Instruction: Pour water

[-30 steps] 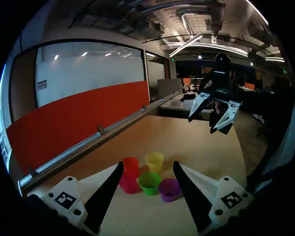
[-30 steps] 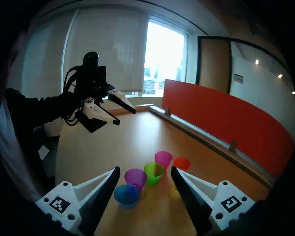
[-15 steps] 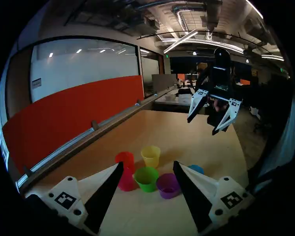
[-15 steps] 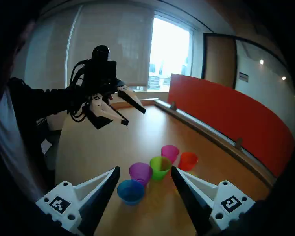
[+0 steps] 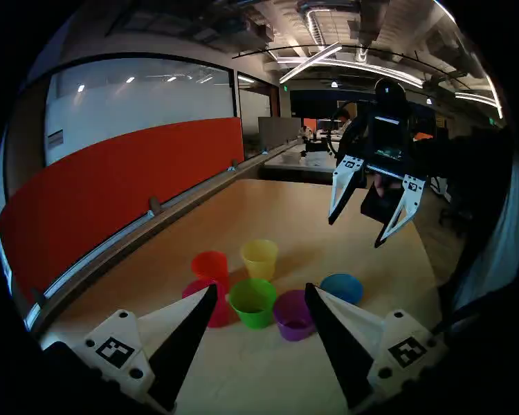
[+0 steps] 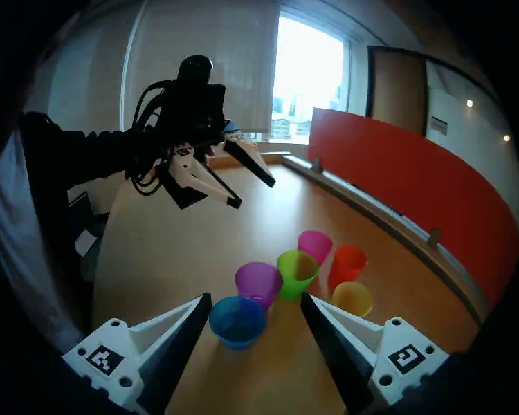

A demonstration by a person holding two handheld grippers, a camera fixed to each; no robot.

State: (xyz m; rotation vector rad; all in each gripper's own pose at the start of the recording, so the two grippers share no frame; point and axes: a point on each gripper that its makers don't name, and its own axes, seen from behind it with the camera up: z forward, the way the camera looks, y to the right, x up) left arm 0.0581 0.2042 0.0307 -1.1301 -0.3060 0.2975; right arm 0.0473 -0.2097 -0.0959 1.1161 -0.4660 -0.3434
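Plastic cups on the table — left gripper, right gripper wide-jawed, empty.

A blue cup, purple cup, green cup (orange panel).

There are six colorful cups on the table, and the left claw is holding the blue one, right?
Not quite. The left claw holds nothing: it hangs open in the air above the table. The blue cup stands on the table by itself, untouched. The right gripper view shows this. The rest of what you said is right.
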